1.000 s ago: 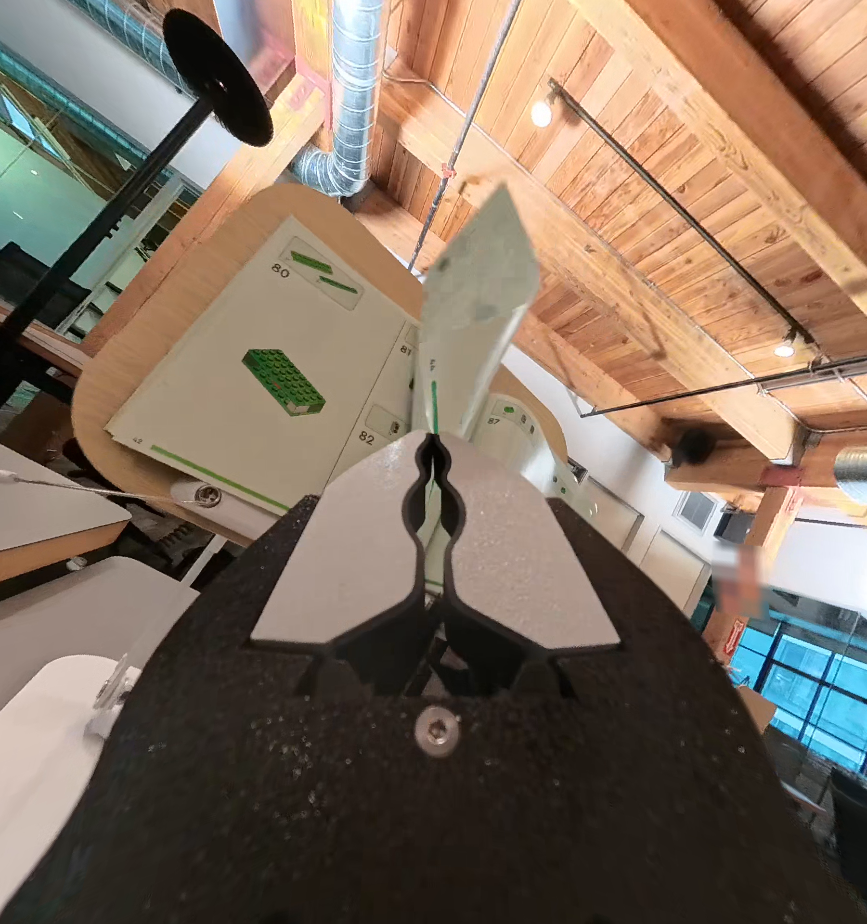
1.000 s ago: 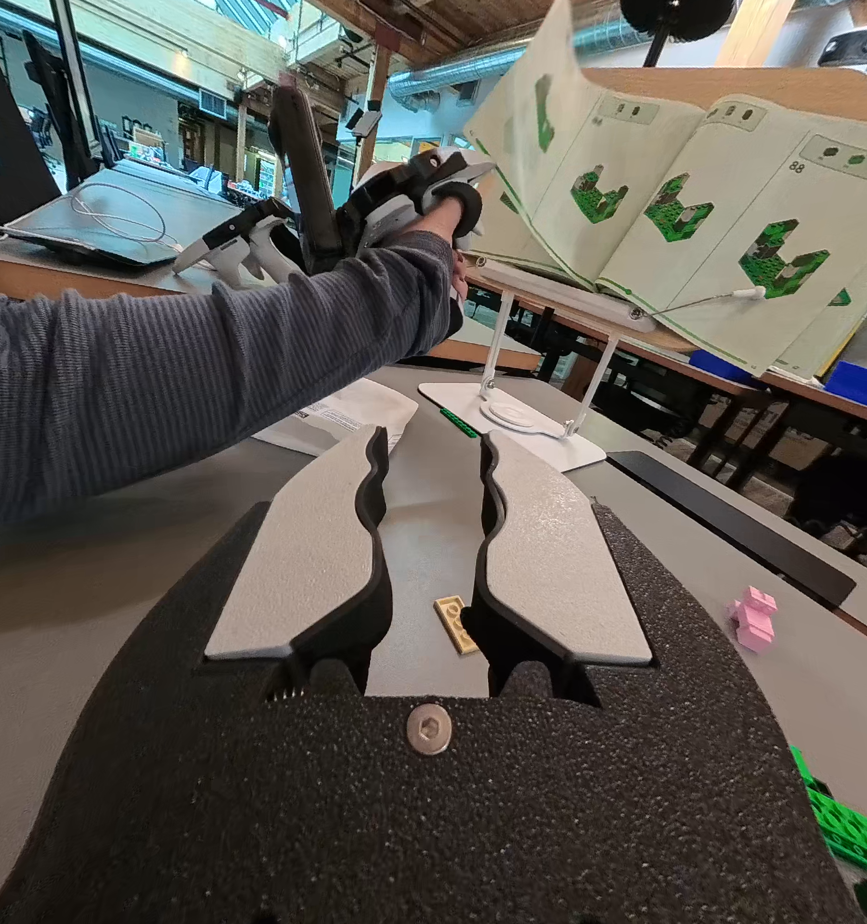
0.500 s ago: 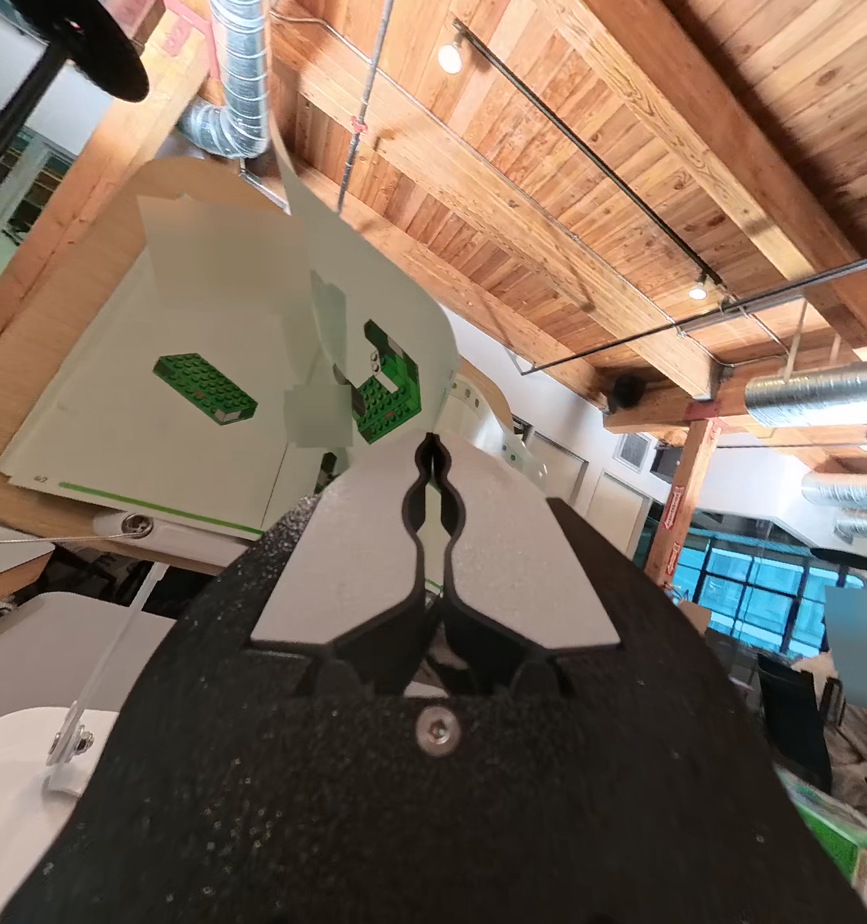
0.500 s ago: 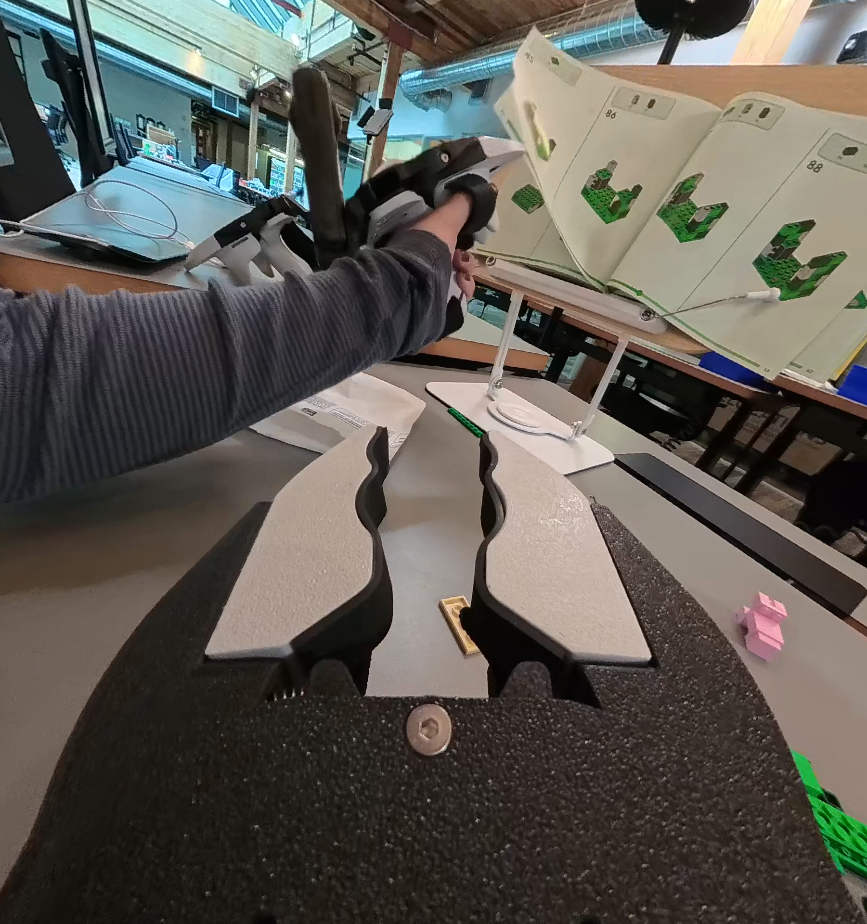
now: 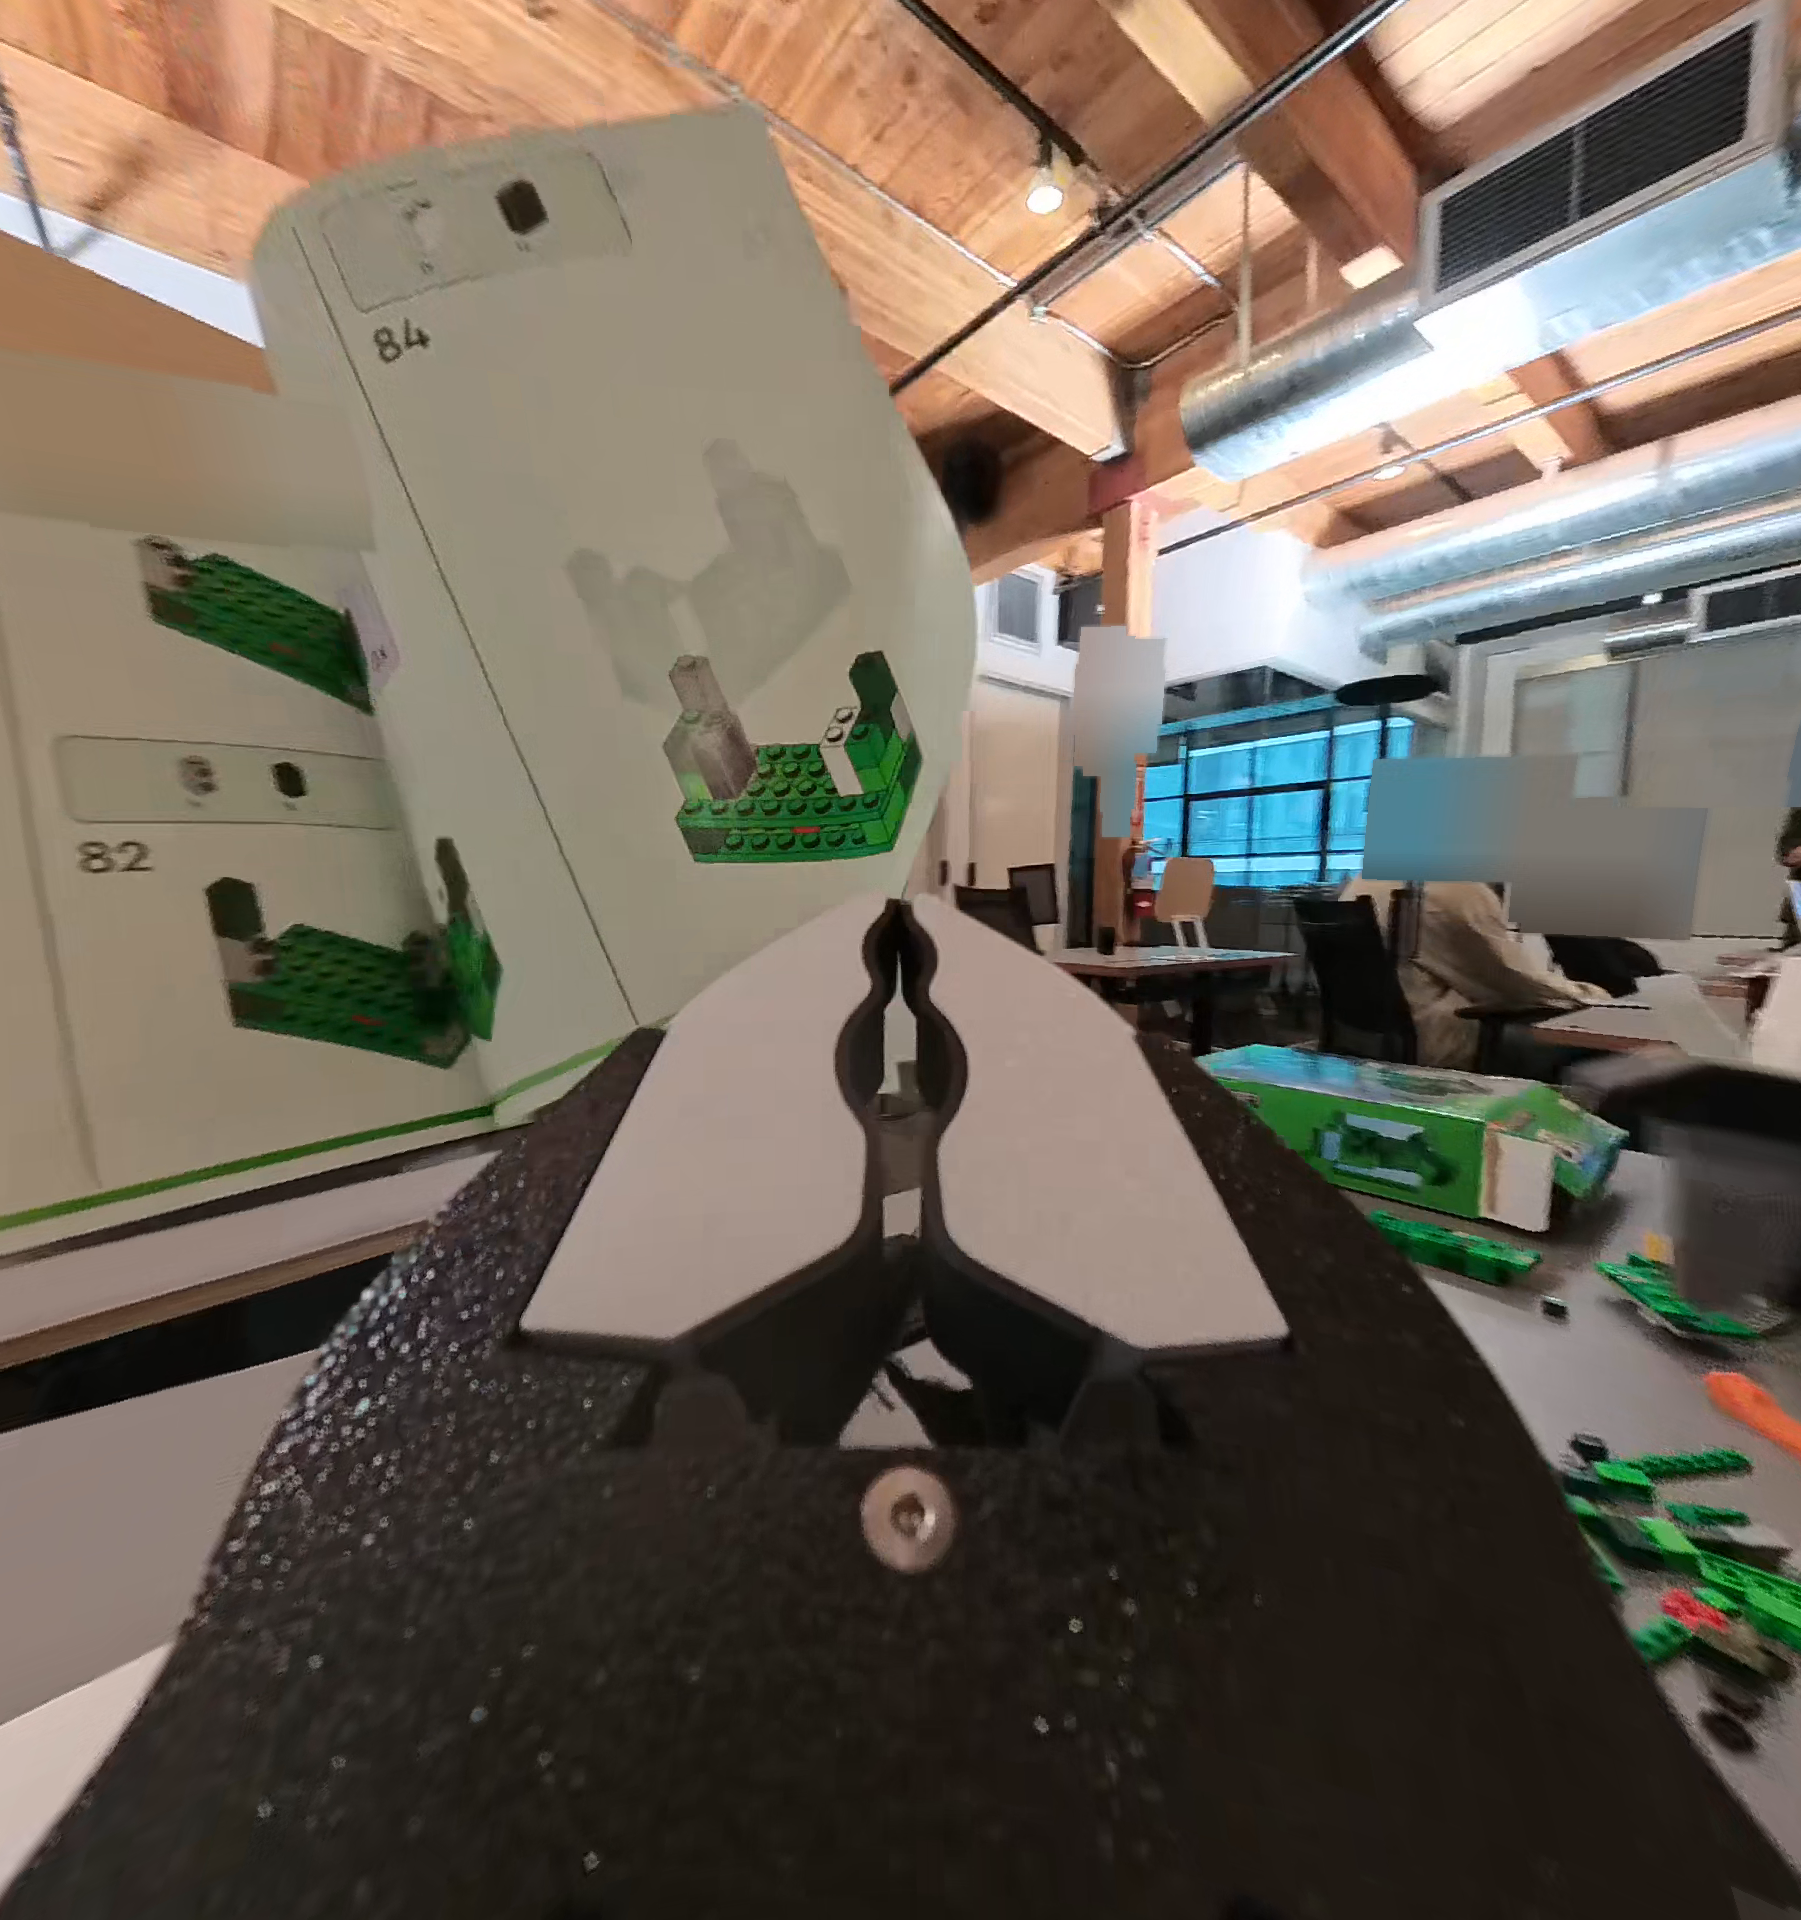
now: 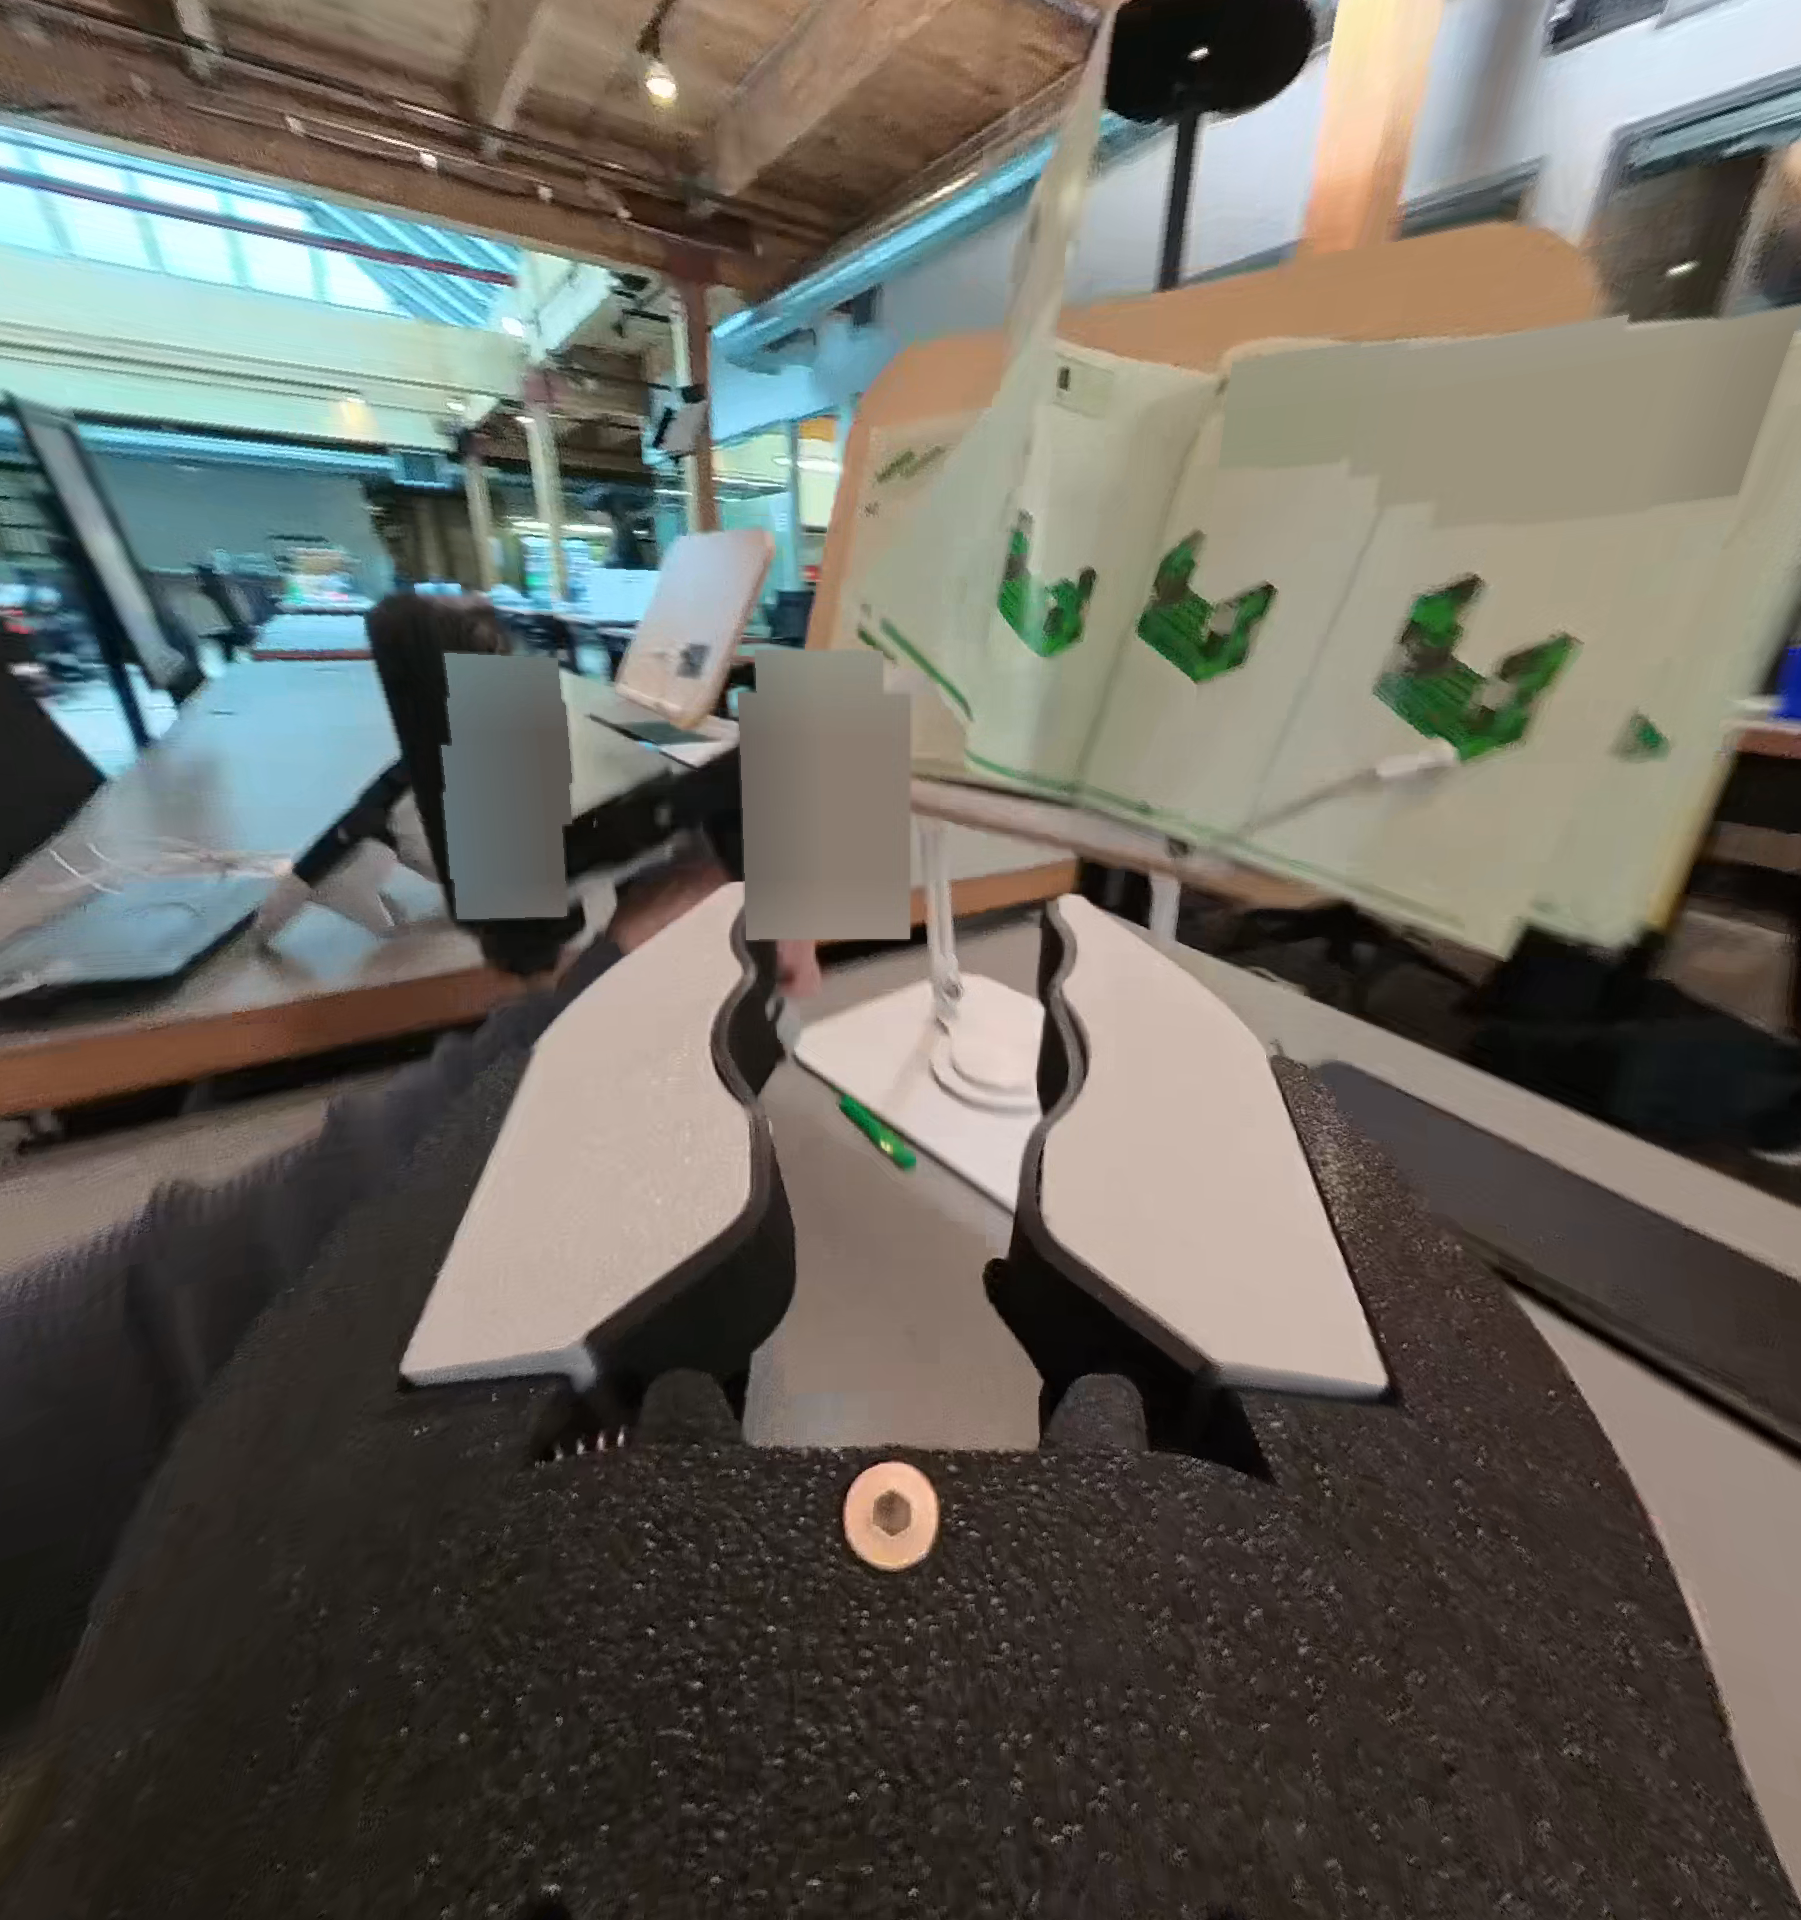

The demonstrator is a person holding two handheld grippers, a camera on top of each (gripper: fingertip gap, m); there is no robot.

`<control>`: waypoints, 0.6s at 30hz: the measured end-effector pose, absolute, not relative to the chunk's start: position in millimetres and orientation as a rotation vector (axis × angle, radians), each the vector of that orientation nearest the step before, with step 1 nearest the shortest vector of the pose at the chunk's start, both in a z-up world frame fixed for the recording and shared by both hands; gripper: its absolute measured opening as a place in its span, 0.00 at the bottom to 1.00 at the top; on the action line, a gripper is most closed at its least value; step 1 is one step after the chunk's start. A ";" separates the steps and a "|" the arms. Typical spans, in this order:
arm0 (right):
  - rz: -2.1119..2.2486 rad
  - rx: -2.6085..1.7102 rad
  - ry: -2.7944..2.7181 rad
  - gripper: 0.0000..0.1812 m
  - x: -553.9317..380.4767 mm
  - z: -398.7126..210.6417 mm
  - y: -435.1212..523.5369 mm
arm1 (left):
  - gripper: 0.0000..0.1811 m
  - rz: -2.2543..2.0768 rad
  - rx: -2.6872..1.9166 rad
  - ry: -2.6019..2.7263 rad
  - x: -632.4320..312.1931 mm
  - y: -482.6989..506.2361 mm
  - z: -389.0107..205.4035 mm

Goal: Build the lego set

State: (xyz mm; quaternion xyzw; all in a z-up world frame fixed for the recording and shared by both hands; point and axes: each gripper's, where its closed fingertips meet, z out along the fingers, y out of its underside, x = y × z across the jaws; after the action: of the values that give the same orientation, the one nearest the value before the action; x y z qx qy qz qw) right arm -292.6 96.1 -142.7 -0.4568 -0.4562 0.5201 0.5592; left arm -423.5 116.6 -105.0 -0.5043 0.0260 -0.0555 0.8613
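Left hand-held gripper point(image 5: 901, 914) clenched, tips touching, nothing visibly pinched; curled page of instruction booklet point(image 5: 605, 540) just behind tips. Right hand-held gripper point(image 6: 896, 966) released, jaws well apart over grey table point(image 6: 875, 1299). Booklet open on white stand point(image 6: 969, 1060). Loose green lego pieces point(image 5: 1727, 1590) and green box point(image 5: 1395, 1132) on table at right.
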 end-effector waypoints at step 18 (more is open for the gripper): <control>2.130 -0.919 -0.928 0.33 -390.0 -63.5 136.9 | 0.00 -0.148 -1.201 0.286 -388.0 126.0 -116.6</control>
State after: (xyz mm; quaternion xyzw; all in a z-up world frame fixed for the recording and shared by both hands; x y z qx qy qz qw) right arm -390.0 136.9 -63.5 -0.3490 -0.3525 0.8088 0.3158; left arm -388.0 126.0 -116.6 -0.5624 0.1339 -0.0692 0.8130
